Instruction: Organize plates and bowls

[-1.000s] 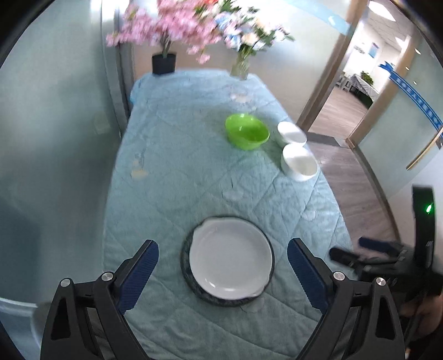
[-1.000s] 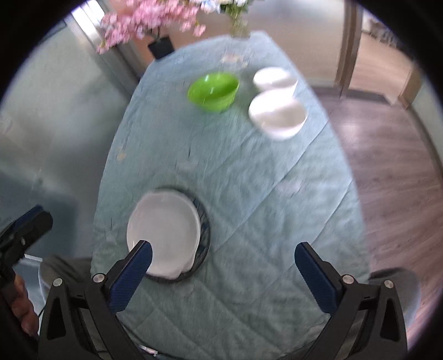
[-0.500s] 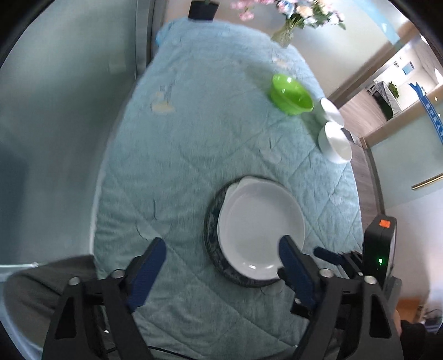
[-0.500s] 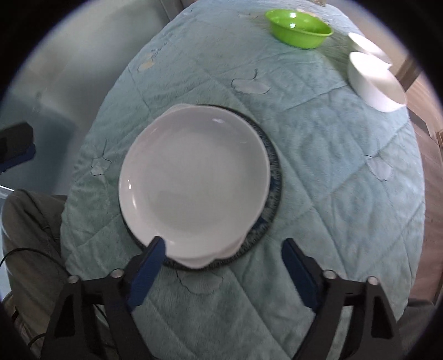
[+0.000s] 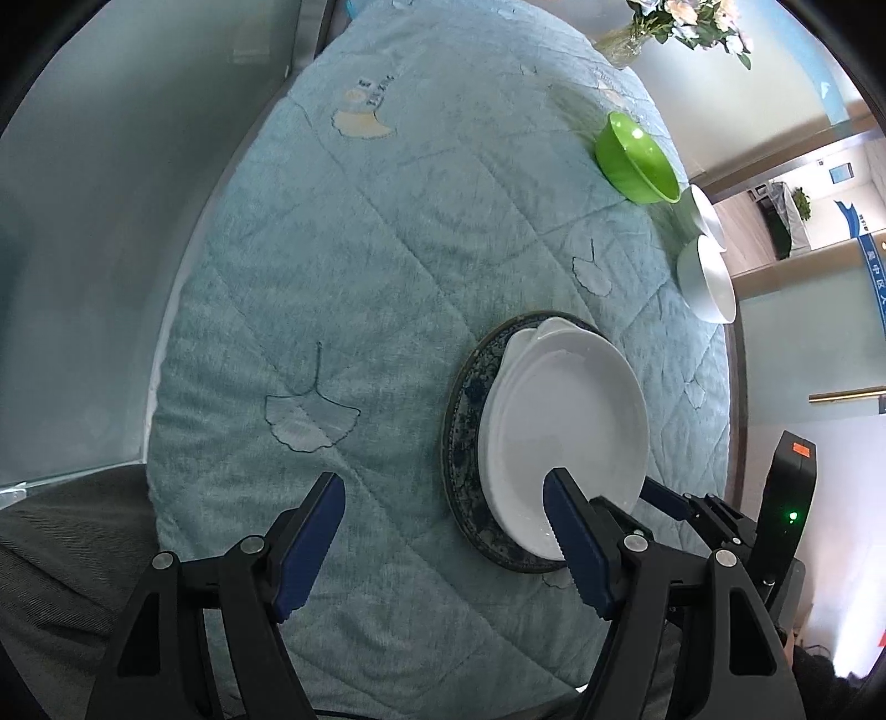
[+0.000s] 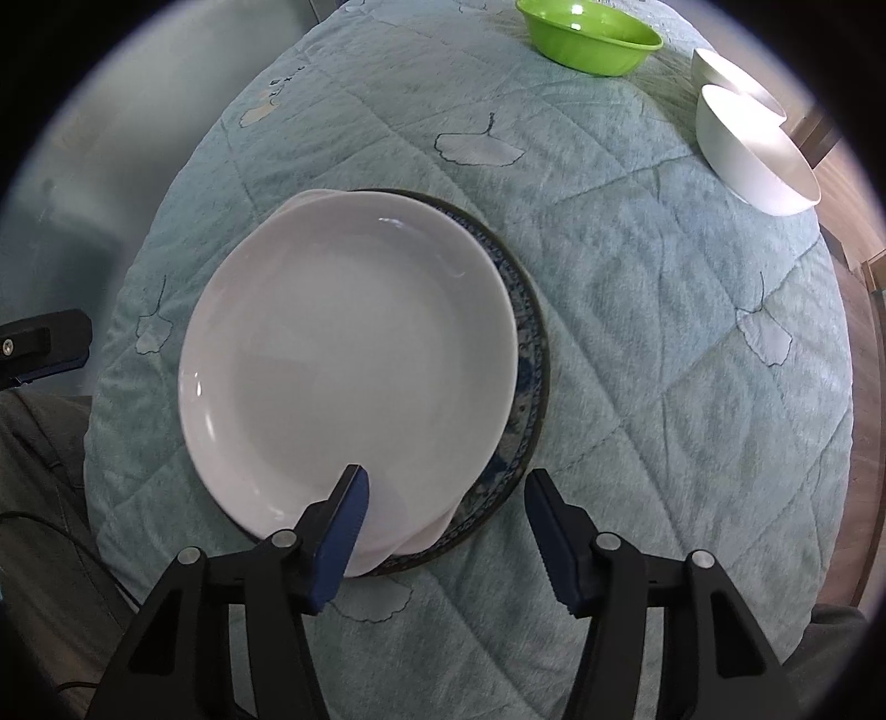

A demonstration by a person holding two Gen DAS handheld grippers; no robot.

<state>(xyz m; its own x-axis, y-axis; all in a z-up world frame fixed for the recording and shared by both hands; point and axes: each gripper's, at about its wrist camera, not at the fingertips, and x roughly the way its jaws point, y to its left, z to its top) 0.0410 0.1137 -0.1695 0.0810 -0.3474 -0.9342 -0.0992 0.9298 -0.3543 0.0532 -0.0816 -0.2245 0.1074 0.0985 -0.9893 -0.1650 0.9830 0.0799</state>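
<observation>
bare quilt (image 5: 343, 266) left, plate stack (image 6: 354, 354) centre – bowls (image 6: 753, 155) far right

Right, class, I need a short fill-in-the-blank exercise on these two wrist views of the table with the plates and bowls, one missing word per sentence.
1. The white plates are stacked on a dark plate with a ____ patterned rim.
2. The bowl farthest up the table, beside the two white bowls, is ____.
3. The right tongs are ____, holding nothing.
4. The table is covered with a quilted cloth stitched with ____ shapes.

Missing words: blue; green; open; leaf
</observation>
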